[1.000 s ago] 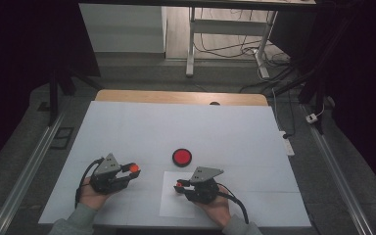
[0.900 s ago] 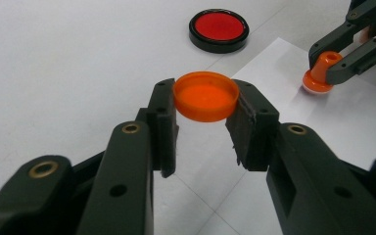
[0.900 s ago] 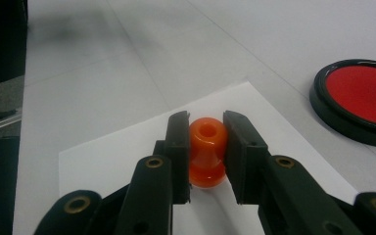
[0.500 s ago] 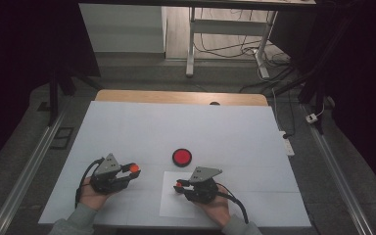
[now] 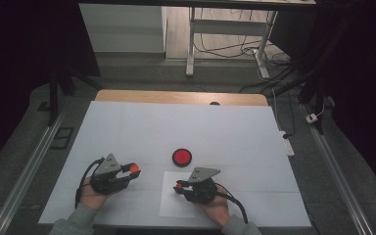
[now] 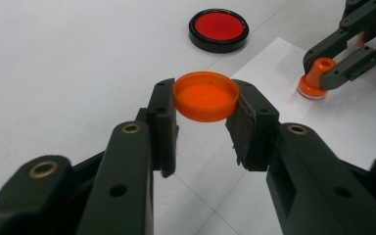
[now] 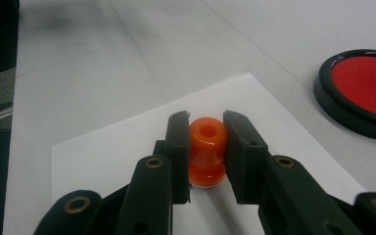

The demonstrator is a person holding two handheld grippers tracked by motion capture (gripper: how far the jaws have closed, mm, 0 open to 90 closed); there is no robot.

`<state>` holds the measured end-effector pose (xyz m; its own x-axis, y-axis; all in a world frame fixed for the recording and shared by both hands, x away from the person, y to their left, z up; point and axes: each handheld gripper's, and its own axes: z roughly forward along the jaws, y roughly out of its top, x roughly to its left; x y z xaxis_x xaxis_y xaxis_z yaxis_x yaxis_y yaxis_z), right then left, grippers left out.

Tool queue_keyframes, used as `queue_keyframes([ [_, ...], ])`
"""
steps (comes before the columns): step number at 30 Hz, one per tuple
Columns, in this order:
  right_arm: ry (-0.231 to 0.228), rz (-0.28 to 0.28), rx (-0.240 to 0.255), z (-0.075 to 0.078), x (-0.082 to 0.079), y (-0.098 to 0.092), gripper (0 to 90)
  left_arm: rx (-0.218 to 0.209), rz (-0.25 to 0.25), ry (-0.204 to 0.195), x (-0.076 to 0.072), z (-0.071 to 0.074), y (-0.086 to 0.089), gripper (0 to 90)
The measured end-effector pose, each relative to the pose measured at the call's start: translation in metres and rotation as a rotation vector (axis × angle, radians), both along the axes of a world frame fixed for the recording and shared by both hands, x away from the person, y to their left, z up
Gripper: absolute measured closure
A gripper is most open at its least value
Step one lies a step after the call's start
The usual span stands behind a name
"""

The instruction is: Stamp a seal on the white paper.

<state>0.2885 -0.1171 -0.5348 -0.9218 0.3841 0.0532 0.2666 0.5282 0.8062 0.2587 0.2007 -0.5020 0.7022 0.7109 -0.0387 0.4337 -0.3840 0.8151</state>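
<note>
- Table [image 5: 127,122]: white top, with a wooden strip along the far edge. It bears every item listed below.
- Paper sheet [image 5: 169,205]: white, rectangular, lying flat on the near part of the table in front of the person's right hand.
- Left gripper [image 5: 133,170]: held in the person's left hand at the near left of the table, above the bare surface and left of the paper. The jaws are clamped on the orange cap; a cable trails from the body.
- Right gripper [image 5: 178,186]: held in the person's right hand over the paper sheet. The jaws are closed on the neck of the orange stamp.
- Ink pad [image 5: 181,156]: round, black rim, red centre, lid off. It sits on the table just beyond the paper's far edge, between the two grippers and apart from both.
- Orange cap [image 6: 205,96]: shallow and round, open side up. It is pinched at its rim between the left gripper's pads, clear of the table.
- Orange stamp [image 7: 206,149]: small, knob-shaped, with a hole in its top. It stands upright with its base down on the paper sheet, near the sheet's far edge.
</note>
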Motion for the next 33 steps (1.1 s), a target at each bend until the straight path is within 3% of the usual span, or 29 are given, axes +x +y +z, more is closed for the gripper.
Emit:
queue_keyframes([
  [16,-0.035,-0.002,-0.018,-0.0012,-0.0042,0.0005,73.1,-0.005,0.004,-0.002,-0.0004,0.0005,0.0006,64.4],
  [33,-0.037,-0.002,-0.017,-0.0016,-0.0045,0.0006,73.2,-0.014,0.012,-0.005,-0.0005,0.0014,0.0024,64.4],
])
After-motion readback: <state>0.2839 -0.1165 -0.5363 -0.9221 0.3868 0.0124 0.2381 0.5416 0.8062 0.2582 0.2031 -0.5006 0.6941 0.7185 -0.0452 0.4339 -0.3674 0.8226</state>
